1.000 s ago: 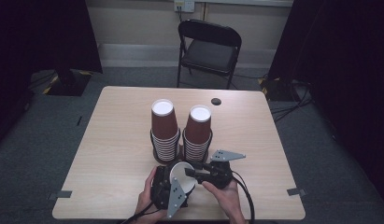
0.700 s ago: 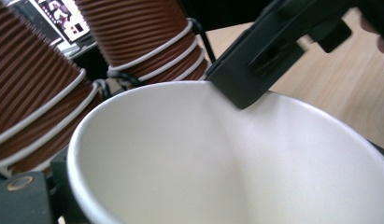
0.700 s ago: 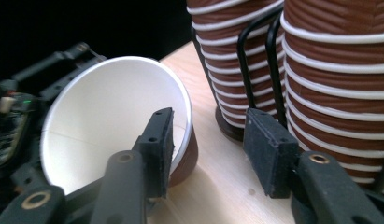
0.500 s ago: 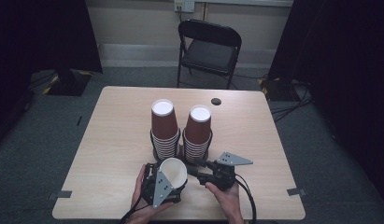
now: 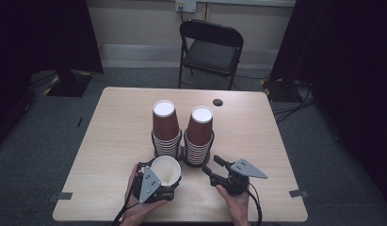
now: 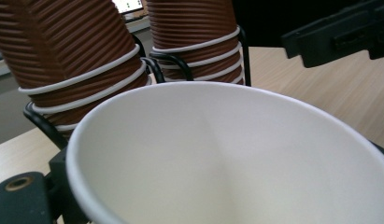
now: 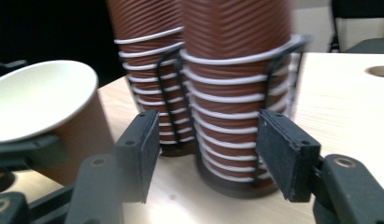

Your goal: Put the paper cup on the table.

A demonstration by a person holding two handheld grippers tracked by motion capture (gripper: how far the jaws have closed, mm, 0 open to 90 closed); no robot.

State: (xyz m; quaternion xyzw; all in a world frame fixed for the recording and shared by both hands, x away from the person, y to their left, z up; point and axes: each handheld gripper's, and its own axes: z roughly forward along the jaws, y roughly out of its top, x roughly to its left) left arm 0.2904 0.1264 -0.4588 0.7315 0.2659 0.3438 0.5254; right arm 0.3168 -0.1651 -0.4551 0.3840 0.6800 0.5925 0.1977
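My left gripper (image 5: 164,181) is shut on a single brown ribbed paper cup (image 5: 165,170), held mouth up with its white inside showing (image 6: 227,154). This cup (image 7: 45,102) hangs near the table's front edge, just in front of the left cup stack (image 5: 164,127). My right gripper (image 5: 210,165) stands open to the right of it, its jaws having just been opening, with nothing between them. The jaws (image 7: 208,154) point at the foot of the right cup stack (image 7: 236,93). Both stacks sit in black wire holders.
The light wooden table (image 5: 111,127) has a small dark round hole (image 5: 218,102) at its back right. A black folding chair (image 5: 211,47) stands behind the table. The two stacks (image 6: 73,51) rise close behind both grippers.
The two grippers have drawn apart: the left one went left with the cup, the right one went right, and the right jaws have widened.
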